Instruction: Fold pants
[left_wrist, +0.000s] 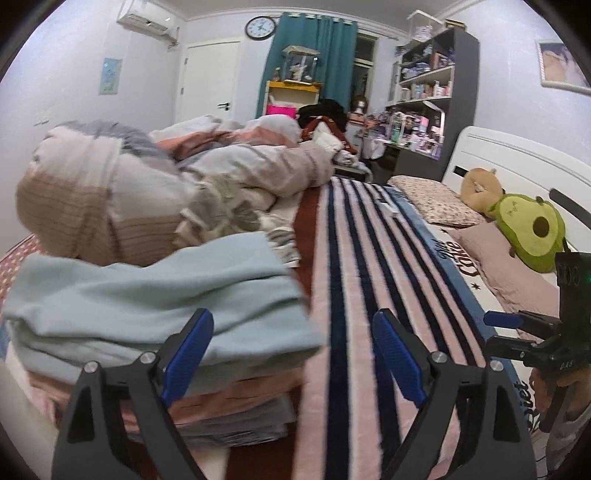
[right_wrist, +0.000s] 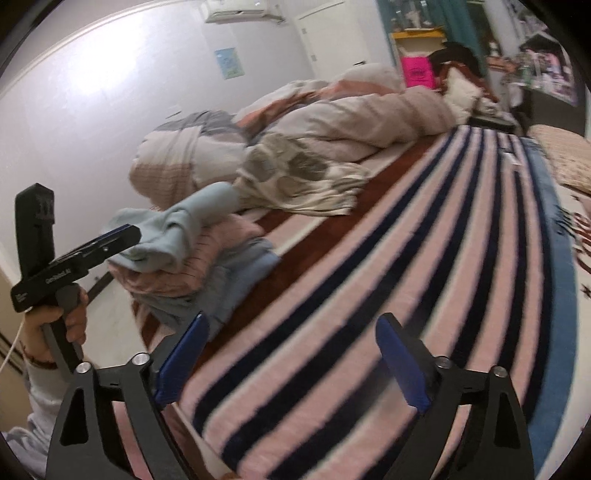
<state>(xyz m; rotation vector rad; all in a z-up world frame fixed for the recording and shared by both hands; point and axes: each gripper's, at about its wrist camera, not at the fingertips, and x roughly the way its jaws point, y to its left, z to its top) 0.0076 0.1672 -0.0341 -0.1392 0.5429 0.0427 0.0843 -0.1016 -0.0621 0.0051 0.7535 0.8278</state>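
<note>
The light blue pants (left_wrist: 155, 295) lie folded on top of a stack of folded clothes (right_wrist: 207, 273) at the near left edge of the bed, over a pink ribbed garment and a grey-blue one (the pants' upper layer looks bunched in the right wrist view). The left gripper (left_wrist: 293, 354) hovers at the stack's right edge, jaws wide apart and holding nothing; its left blue pad sits in front of the pants' hem, and contact cannot be judged. The right gripper (right_wrist: 291, 354) is likewise spread wide and empty, over the striped blanket (right_wrist: 369, 295), well apart from the stack.

Readable writing: "Cute" and part of "Quiet" on the blanket's blue border (left_wrist: 465, 258); the lettering on the left gripper's body is too small to read surely.

The blanket's striped middle lies open to the right of the stack. A crumpled duvet (left_wrist: 129, 177) crowds behind it; pillows (left_wrist: 436, 199) and an avocado plush (left_wrist: 532, 229) line the headboard side.
</note>
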